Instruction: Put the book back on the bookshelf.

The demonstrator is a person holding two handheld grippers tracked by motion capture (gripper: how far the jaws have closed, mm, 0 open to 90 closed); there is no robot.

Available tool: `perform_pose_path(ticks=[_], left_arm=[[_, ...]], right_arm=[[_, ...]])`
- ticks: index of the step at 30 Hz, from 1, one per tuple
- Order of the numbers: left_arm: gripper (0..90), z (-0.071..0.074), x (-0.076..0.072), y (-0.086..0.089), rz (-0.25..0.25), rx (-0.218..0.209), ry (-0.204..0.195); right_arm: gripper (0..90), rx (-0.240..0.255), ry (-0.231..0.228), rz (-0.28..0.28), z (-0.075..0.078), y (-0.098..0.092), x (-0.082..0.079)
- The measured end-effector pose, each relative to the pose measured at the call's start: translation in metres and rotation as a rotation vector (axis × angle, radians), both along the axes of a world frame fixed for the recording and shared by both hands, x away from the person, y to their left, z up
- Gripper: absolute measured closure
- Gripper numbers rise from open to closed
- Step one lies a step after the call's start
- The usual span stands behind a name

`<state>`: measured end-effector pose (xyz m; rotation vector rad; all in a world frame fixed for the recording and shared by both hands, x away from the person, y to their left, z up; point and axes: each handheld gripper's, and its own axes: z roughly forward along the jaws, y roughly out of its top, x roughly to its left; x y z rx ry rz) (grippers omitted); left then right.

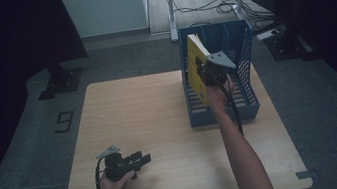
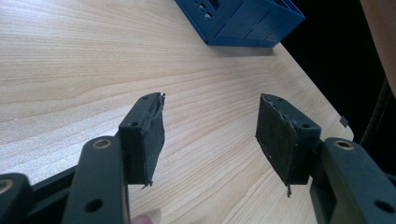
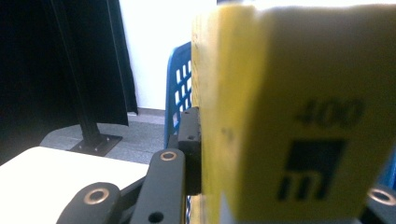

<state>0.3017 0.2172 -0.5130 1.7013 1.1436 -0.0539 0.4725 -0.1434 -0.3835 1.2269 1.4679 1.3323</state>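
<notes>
The right gripper [image 1: 205,73] is clamped on a yellow book [image 1: 196,65], which hangs tilted above the blue file rack [image 1: 247,108], its lower edge just over the rack's left-hand slots. In the right gripper view the yellow book's [image 3: 285,116] cover crowds the lens, so the dividers below it are hidden from that camera; I judge the main risk to be the lower corner catching on a divider or on the rack's front lip as it comes down, which could twist the book in the jaws or shove the light plastic rack across the wooden table [image 1: 160,121]. Held by one edge, the book may also pivot and slip. The left gripper [image 1: 131,161] rests well left of the rack, its jaws spread wide and empty, too far off to steady anything.
</notes>
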Motion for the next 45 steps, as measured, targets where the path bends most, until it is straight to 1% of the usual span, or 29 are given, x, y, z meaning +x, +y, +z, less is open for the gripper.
perform_pose_path(ticks=[13, 24, 31, 39, 45], left_arm=[[41.5, -0.001, 0.001, 0.000, -0.003, 0.006, 0.000], [41.5, -0.002, 0.001, 0.000, -0.001, 0.007, 0.006], [41.6, -0.003, 0.001, 0.000, -0.003, 0.010, 0.008], [41.6, -0.003, 0.001, 0.000, -0.002, 0.010, 0.007], [41.6, -0.003, 0.001, 0.000, 0.000, 0.007, 0.008]], right_arm=[[74.5, 0.001, 0.020, -0.001, -0.010, 0.001, 0.011], [74.5, 0.012, 0.037, -0.004, -0.020, 0.004, 0.021], [74.5, 0.003, 0.060, -0.002, -0.029, 0.008, 0.027], [74.5, -0.003, 0.067, -0.001, -0.036, 0.014, 0.033], [74.5, -0.009, 0.082, -0.007, -0.043, 0.017, 0.036]])
